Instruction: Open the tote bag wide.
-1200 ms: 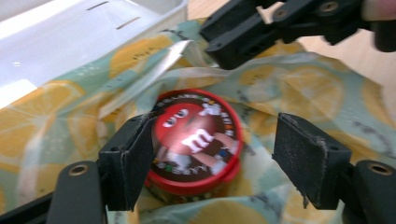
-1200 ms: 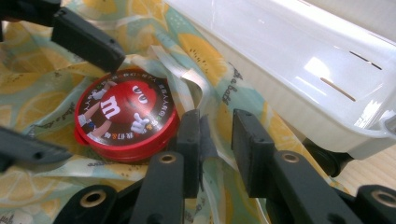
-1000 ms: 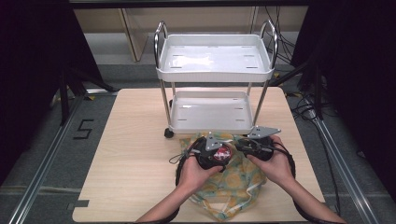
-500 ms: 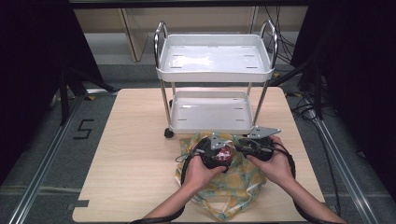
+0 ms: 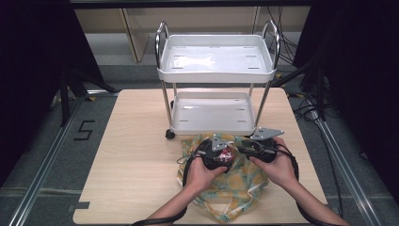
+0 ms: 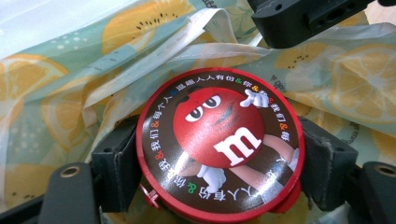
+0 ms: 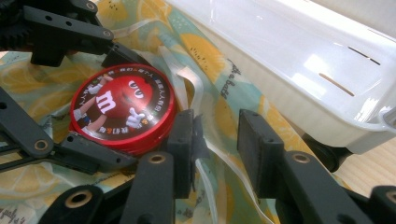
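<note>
A round red candy tin (image 6: 219, 144) with a cartoon lid sits between the jaws of my left gripper (image 6: 222, 164), which is shut on it by its rim; those jaws have just closed in a little. The tin (image 5: 226, 153) hovers over a thin lemon-print bag (image 5: 235, 188) that lies crumpled on the table. My right gripper (image 7: 222, 140) is right beside the tin (image 7: 123, 109) with its jaws open and just opening further. Only bag fabric lies under the gap, and a white bag strap (image 7: 187, 79) runs past one pad. In the high view the right gripper (image 5: 242, 149) points left at the left gripper (image 5: 220, 154).
A white two-shelf cart (image 5: 216, 75) on wheels stands on the wooden table (image 5: 136, 141) just behind the bag, its lower tray (image 7: 299, 60) close to my right gripper. Cables trail from both grippers. The table's left half is bare wood.
My left gripper with the tin has edged slightly to the right, toward the right gripper. The right hand has stayed put.
</note>
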The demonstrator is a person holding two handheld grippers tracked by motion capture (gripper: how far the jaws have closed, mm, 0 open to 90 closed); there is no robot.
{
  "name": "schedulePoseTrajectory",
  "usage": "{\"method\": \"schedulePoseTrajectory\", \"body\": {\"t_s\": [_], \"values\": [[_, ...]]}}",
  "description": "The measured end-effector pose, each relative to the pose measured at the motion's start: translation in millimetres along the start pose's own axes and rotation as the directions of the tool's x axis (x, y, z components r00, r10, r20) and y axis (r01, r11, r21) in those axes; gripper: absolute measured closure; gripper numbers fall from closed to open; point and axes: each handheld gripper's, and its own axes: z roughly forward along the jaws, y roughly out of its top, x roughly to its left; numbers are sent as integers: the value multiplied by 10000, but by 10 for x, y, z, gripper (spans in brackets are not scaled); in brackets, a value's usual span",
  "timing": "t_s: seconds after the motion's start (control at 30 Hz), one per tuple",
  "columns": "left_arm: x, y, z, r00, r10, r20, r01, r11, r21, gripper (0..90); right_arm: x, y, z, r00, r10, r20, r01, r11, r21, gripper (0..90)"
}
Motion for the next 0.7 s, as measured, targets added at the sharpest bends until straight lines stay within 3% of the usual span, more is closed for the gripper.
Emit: {"method": "schedulePoseTrajectory", "body": {"t_s": [0.13,0.3,0.47,0.5,0.53,0.57,0.63,0.7], "values": [[11,-2,-36,9999,-113,107,113,9999,-10,252,35,-3,-11,9990,445,-104,-443,9989,153,681],[5,20,-90,9998,-149,104,150,9998,-148,252,8,-5,6,10000,83,-13,-83,10000,-12,685],[-28,46,-148,9999,-100,108,103,9997,-238,252,10,-5,6,9999,133,-26,-133,9999,19,693],[-34,59,-173,10000,-2,98,4,9998,-217,252,34,-6,1,9991,422,-49,-421,9991,110,696],[-67,78,-193,9997,-150,184,158,9987,-487,252,6,-5,5,10000,92,-24,-92,9999,126,699],[-54,96,-226,9997,220,61,-218,9989,-417,252,13,-6,13,9999,106,-50,-106,9999,22,699],[-87,113,-251,9999,-37,163,47,9979,-643,252,11,-6,21,10000,-73,-36,73,10000,-36,699],[-86,127,-283,9999,7,129,1,9981,-616,253,21,1,13,10000,8,-74,-9,10000,-31,698]]}}
